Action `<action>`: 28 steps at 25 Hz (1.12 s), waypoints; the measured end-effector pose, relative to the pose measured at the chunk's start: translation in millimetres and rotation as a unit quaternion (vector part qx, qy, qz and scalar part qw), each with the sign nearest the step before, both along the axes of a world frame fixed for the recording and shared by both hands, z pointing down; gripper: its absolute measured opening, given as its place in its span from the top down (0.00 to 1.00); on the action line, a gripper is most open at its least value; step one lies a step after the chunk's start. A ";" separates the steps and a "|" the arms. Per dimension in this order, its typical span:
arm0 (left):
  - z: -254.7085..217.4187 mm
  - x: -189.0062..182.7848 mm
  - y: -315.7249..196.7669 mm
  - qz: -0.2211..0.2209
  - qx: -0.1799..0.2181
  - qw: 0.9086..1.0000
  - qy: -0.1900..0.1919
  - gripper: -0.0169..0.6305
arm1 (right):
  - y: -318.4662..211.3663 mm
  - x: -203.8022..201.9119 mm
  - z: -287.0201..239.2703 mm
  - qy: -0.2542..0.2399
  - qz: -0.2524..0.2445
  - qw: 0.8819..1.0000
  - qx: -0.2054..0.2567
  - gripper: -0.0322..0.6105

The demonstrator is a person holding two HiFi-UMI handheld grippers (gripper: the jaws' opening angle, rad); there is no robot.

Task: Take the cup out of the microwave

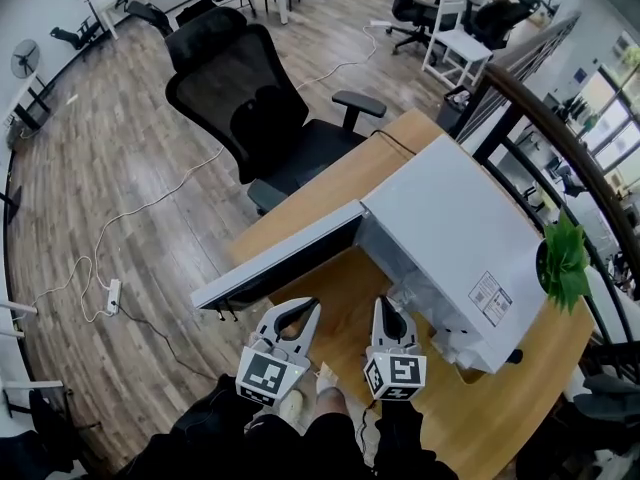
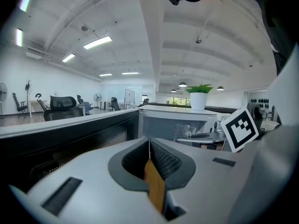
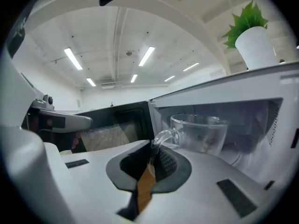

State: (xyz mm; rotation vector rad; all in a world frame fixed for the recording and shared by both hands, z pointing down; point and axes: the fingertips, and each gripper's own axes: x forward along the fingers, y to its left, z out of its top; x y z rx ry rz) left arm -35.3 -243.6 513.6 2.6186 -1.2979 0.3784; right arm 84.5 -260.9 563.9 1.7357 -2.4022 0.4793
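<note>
Glass cup (image 3: pixel 198 133) in microwave (image 3: pixel 224 90) looks light, stiff, slick, breakable; pinch its 9 o'clock handle (image 3: pixel 163 135); left gripper (image 2: pixel 149 143) and right gripper (image 3: pixel 152 148) clenched, empty.

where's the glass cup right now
In the right gripper view the glass cup sits inside the open microwave, right of centre, its handle turned left toward the right tool. The microwave door stands open to its left.
</note>
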 end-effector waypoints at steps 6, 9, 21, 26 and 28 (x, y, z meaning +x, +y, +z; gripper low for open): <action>-21.0 -10.2 34.2 0.008 0.014 1.000 0.003 0.93 | 39.7 -14.6 -18.7 -0.001 0.001 1.000 0.009 0.92; -33.8 -12.6 51.2 0.014 0.025 1.000 0.005 0.93 | 57.9 -18.7 -30.5 0.000 0.002 1.000 0.018 0.92; -83.5 -23.3 114.9 0.032 0.064 0.997 0.015 0.93 | 133.5 -18.6 -99.0 0.019 0.023 0.997 0.067 0.92; -94.6 -21.2 140.5 0.052 0.073 0.996 0.020 0.93 | 169.5 -16.5 -119.3 0.028 0.036 0.996 0.082 0.92; -99.2 -18.6 149.8 0.062 0.076 0.995 0.024 0.93 | 184.2 -15.4 -126.3 0.033 0.042 0.995 0.086 0.92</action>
